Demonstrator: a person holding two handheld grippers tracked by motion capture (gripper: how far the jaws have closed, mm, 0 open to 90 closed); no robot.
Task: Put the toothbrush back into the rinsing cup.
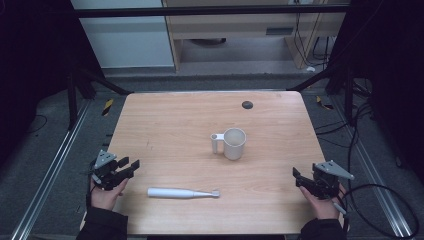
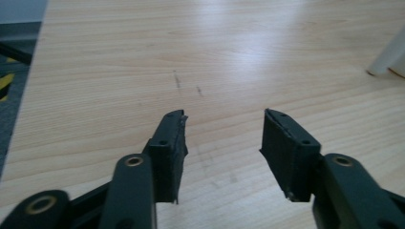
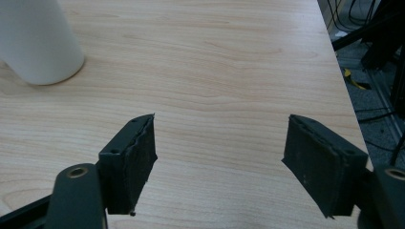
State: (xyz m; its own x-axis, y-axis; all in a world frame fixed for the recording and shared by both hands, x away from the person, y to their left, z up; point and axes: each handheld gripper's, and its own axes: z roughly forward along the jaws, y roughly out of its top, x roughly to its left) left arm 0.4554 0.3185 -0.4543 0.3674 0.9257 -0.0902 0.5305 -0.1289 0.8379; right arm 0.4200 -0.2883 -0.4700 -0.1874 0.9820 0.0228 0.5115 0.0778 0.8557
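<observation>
A white cup (image 1: 234,143) with a small tube-like holder on its left side stands upright near the middle of the wooden table (image 1: 175,120). A white electric toothbrush (image 1: 182,193) lies flat near the front edge, head pointing right. My left gripper (image 1: 129,166) rests at the table's left edge, open and holding nothing (image 2: 224,129). Over at the right edge, my right gripper (image 1: 298,179) is open too, jaws wide apart (image 3: 222,138). The cup's base (image 3: 38,43) shows at the top left of the right gripper view.
A small dark round spot (image 1: 247,104) sits near the table's far right corner. Black frame bars and cables surround the table on the floor. Bare wood lies between both grippers and the toothbrush.
</observation>
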